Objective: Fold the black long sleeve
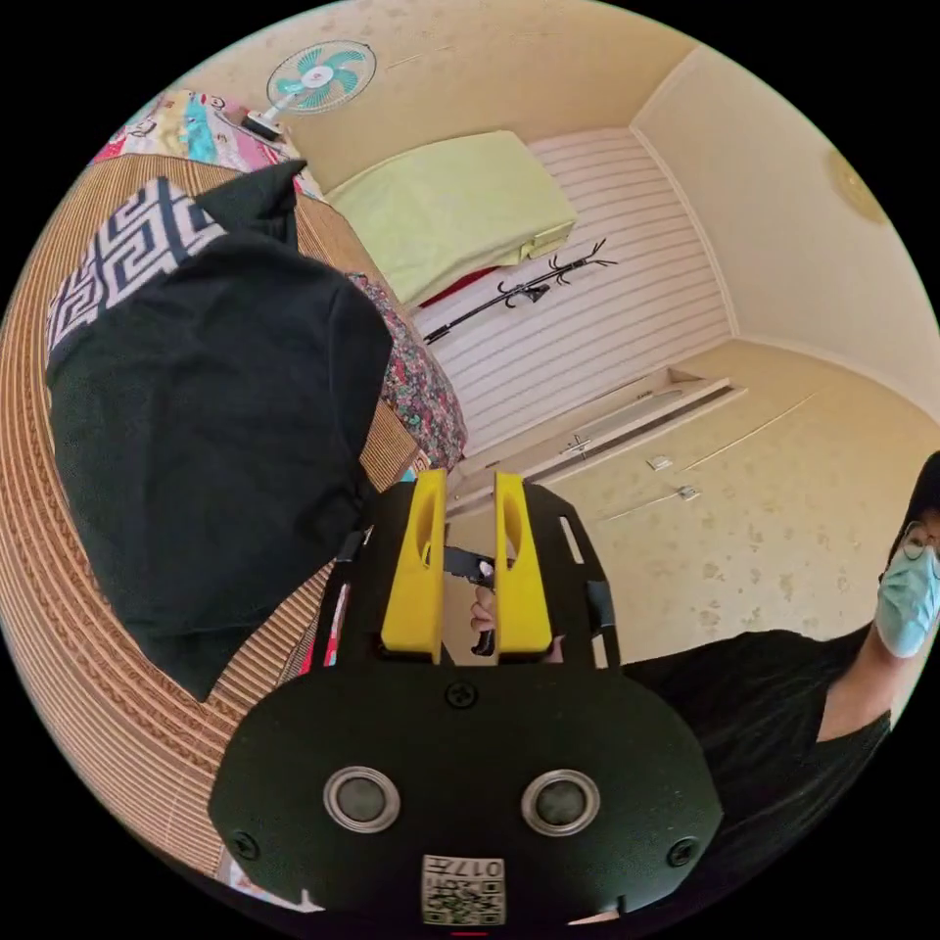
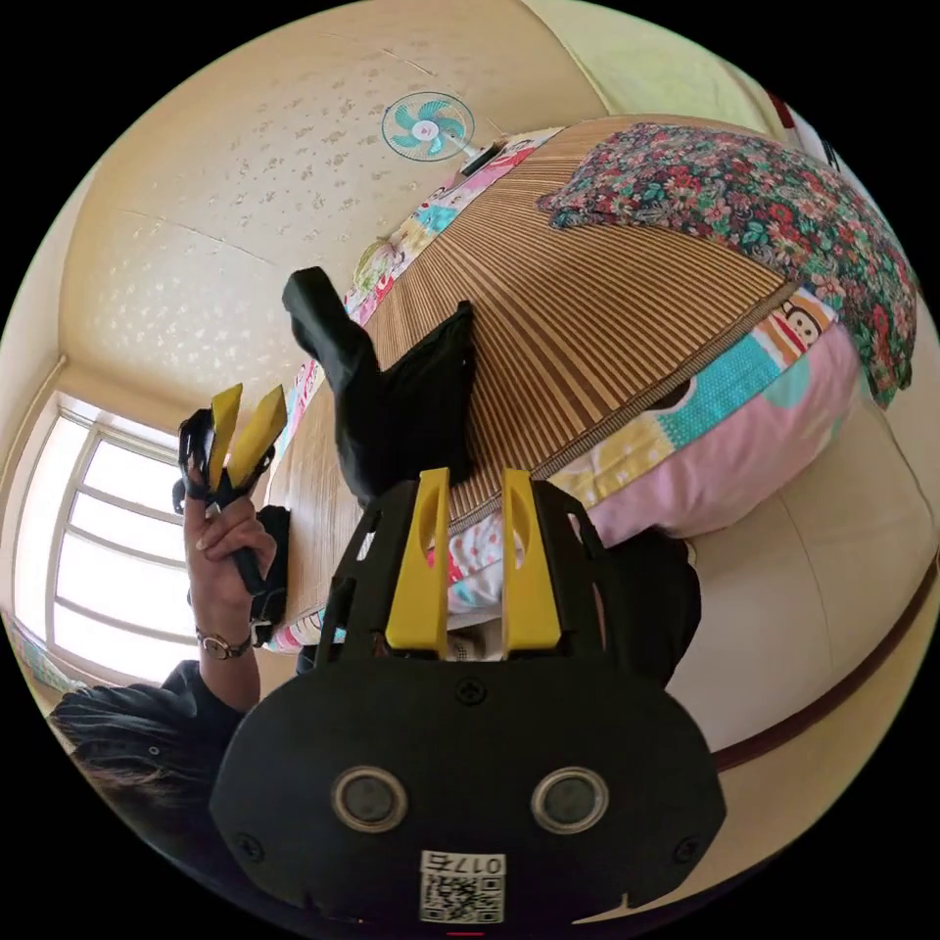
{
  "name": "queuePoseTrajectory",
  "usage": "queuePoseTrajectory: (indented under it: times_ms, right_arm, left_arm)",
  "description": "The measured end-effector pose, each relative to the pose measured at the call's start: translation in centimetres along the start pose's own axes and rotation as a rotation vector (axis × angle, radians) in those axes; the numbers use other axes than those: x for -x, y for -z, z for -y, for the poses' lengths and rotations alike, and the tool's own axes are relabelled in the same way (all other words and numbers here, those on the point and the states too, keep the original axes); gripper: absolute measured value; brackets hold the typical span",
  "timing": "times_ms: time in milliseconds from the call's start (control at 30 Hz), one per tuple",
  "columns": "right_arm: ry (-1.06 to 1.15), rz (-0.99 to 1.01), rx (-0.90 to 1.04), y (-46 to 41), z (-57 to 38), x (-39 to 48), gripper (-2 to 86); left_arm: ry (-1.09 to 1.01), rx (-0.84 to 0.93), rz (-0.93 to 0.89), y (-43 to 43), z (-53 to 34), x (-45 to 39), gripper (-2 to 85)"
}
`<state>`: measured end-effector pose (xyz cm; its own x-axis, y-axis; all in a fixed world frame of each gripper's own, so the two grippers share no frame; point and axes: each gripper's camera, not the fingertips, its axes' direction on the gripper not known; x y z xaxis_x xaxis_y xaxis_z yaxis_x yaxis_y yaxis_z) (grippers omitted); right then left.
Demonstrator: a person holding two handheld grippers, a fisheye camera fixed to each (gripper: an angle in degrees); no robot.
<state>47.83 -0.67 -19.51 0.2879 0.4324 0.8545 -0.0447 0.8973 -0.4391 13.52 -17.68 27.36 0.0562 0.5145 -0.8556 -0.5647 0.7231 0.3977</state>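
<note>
I am counting one black long sleeve (image 1: pixel 211 431), one striped bamboo mat (image 1: pixel 59 627) under it, one floral pillow (image 2: pixel 744 206), one fan (image 2: pixel 428 125) at the far edge of the bed, and my two tongs. The garment is lying bunched on the mat; in the right gripper view its long axis is running away from me up the mat toward the fan, with one sleeve end (image 2: pixel 318 313) sticking up past the mat's edge. My left gripper (image 1: pixel 467 480) is hanging clear of the cloth, its yellow jaws standing parallel with a narrow gap and nothing between them. My right gripper (image 2: pixel 475 475) is sitting just short of the garment's near end, jaws likewise slightly apart and gripping nothing. In the right gripper view my left hand (image 2: pixel 227 543) is raised, wrapped around the handle, the jaws pointing upward beside the window (image 2: pixel 117 548).
</note>
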Motion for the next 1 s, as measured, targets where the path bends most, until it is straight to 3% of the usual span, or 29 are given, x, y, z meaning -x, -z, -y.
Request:
queuePoseTrajectory:
  times_ms: [67, 133, 200, 267, 400, 500, 633, 767, 900, 1000]
  right_arm:
    - [-0.044, 0.077, 0.015, 0.5, -1.2, -2.4, 9.8]
    - [-0.064, 0.136, 0.029, 0.5, -1.9, -3.7, 10.8]
    - [-0.083, 0.185, 0.053, 0.2, -2.2, -4.7, 11.8]
    - [-0.109, 0.263, 0.06, -0.2, -2.1, -5.7, 12.9]
    - [-0.185, 0.436, 0.049, -1.4, -1.4, -6.9, 15.4]
    - [-0.244, 0.504, 0.079, -2.9, -0.6, -7.0, 18.7]
    - [-0.313, 0.561, 0.076, -4.5, -0.2, -7.1, 21.0]
    - [-0.405, 0.691, 0.068, -5.6, 1.0, -8.2, 14.8]
    - [-0.372, 0.562, 0.18, -3.9, 3.4, -6.4, 6.7]
    - [-0.207, 0.303, 0.291, -1.0, 6.8, -1.4, 4.1]
  left_arm:
    - [0.019, -0.09, 0.083, 1.3, -2.5, 0.4, 7.9]
    - [0.093, -0.244, 0.293, 4.8, -5.6, 1.5, 8.3]
    - [0.208, -0.301, 0.403, 6.7, -7.2, 3.4, 10.3]
    - [0.343, -0.248, 0.434, 7.0, -7.4, 6.5, 13.3]
    - [0.475, -0.167, 0.312, 5.5, -8.1, 11.2, 8.0]
    - [0.54, -0.074, 0.084, 3.9, -9.3, 11.5, 3.2]
    - [0.506, -0.037, -0.162, 2.7, -11.9, 6.3, -0.5]
    - [0.459, -0.001, -0.219, 3.4, -13.4, 1.8, -0.9]
    - [0.3, 0.047, -0.186, 6.3, -13.9, -2.9, -1.0]
    - [0.234, -0.021, -0.172, 10.7, -14.6, -5.2, -1.0]
